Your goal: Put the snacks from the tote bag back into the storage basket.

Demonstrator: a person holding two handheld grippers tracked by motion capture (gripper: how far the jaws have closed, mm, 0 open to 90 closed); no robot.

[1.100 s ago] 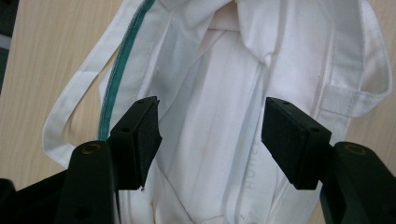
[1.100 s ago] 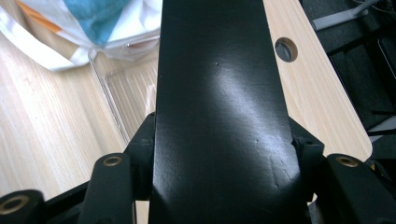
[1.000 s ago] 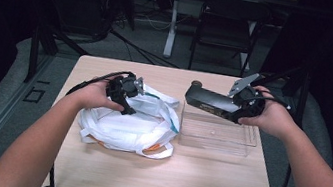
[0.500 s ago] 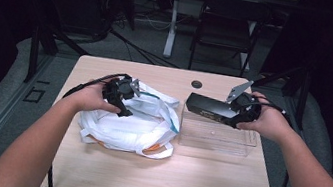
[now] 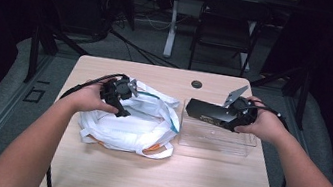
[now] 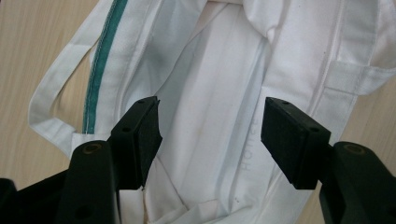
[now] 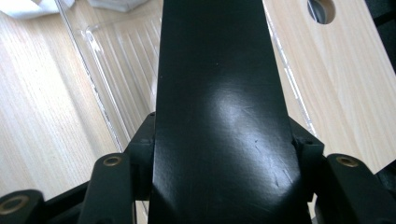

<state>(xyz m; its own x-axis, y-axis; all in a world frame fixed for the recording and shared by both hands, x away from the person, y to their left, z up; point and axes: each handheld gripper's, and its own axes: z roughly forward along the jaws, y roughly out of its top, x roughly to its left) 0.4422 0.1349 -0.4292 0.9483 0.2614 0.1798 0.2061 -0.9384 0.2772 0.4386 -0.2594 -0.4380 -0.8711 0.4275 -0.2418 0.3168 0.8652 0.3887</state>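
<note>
A white cloth bag (image 5: 137,124) with a green-edged rim lies open on the left half of the wooden table (image 5: 201,180). My left gripper (image 5: 121,97) hovers over the bag's mouth (image 6: 219,121), its jaws open with nothing between them. My right gripper (image 5: 231,118) is shut on a long black box (image 5: 207,112), held level just above a clear plastic tray (image 5: 218,138) on the table's right half. In the right gripper view the black box (image 7: 219,107) runs straight out from the jaws, with the clear tray (image 7: 116,74) below it.
A round cable hole (image 5: 197,84) sits near the table's far edge. A dark chair (image 5: 225,32) and desk legs stand beyond the table. Something orange (image 5: 153,148) peeks from under the bag's near edge.
My right hand has come down and slightly leftward with the black box, closer to the clear tray. The left hand has stayed over the bag.
</note>
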